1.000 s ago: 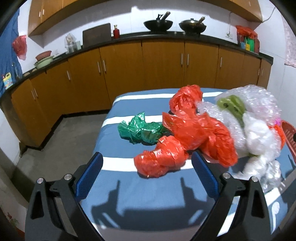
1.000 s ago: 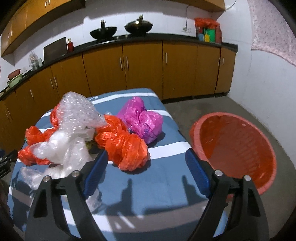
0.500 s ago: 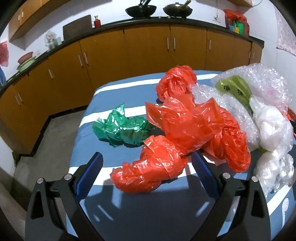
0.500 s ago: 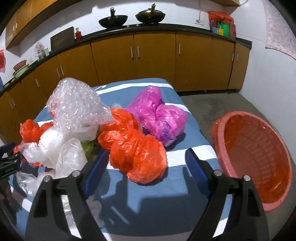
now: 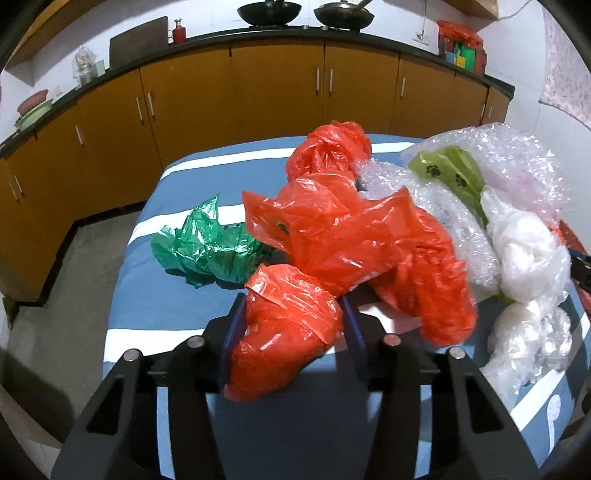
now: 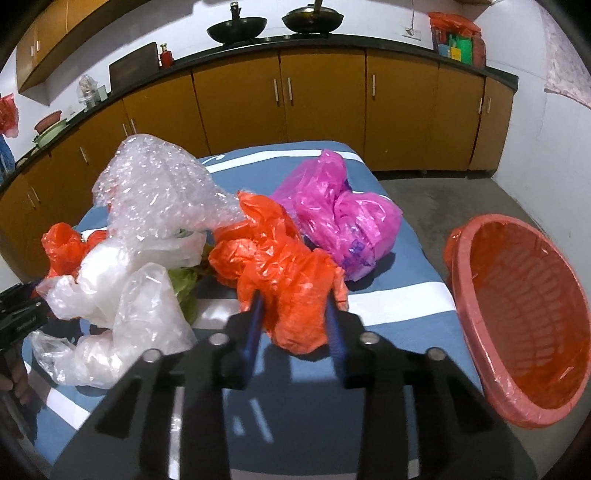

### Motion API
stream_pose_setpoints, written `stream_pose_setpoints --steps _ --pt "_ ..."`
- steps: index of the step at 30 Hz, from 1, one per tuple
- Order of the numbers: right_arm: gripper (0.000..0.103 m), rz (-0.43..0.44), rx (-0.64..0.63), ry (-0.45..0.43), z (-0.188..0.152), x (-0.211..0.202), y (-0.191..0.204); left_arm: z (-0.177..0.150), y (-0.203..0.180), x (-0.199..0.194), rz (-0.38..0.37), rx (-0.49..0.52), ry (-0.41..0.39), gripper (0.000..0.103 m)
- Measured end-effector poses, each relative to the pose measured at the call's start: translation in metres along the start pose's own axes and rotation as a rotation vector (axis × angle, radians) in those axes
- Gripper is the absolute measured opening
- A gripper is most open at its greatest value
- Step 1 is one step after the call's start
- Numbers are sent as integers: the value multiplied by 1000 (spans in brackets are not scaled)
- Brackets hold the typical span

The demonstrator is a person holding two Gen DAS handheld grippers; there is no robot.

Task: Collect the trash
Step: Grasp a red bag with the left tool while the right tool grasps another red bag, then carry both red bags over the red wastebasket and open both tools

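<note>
Facing basket [image 6: 524, 314], right view only

Orange-brown cabinets [image 6: 325, 107] run along the far wall under a black counter [image 6: 369, 46], curving round the left side. Two dark woks [image 6: 236, 27] sit on the counter, with a red bottle [image 6: 166, 57] and a dark board [image 6: 135, 68] left of them. The walls [image 6: 535, 147] are white, the floor [image 6: 454, 206] grey concrete. Upper cabinets [image 6: 48, 44] hang at top left.

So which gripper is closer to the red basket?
Right. The right gripper, shut on an orange bag, sits just beside the basket; the left gripper is across the pile.
</note>
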State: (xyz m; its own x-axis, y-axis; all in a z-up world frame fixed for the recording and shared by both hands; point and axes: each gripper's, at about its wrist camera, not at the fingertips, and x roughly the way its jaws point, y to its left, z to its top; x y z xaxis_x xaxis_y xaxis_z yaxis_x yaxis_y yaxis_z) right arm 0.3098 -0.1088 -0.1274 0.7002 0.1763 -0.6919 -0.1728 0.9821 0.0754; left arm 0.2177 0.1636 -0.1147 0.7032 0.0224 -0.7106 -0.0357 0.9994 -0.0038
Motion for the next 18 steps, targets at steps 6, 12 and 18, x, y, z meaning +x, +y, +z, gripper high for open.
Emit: stream_pose_setpoints --steps 6,12,18 --pt "18 31 12 1 -8 -7 -3 -1 3 -17 -12 -25 -36 45" --pt "18 47 16 -40 -11 -31 -3 -1 7 -42 -22 -43 -85 45" --pt "18 42 33 -75 -14 -56 -11 3 6 -64 -39 -65 -126 45"
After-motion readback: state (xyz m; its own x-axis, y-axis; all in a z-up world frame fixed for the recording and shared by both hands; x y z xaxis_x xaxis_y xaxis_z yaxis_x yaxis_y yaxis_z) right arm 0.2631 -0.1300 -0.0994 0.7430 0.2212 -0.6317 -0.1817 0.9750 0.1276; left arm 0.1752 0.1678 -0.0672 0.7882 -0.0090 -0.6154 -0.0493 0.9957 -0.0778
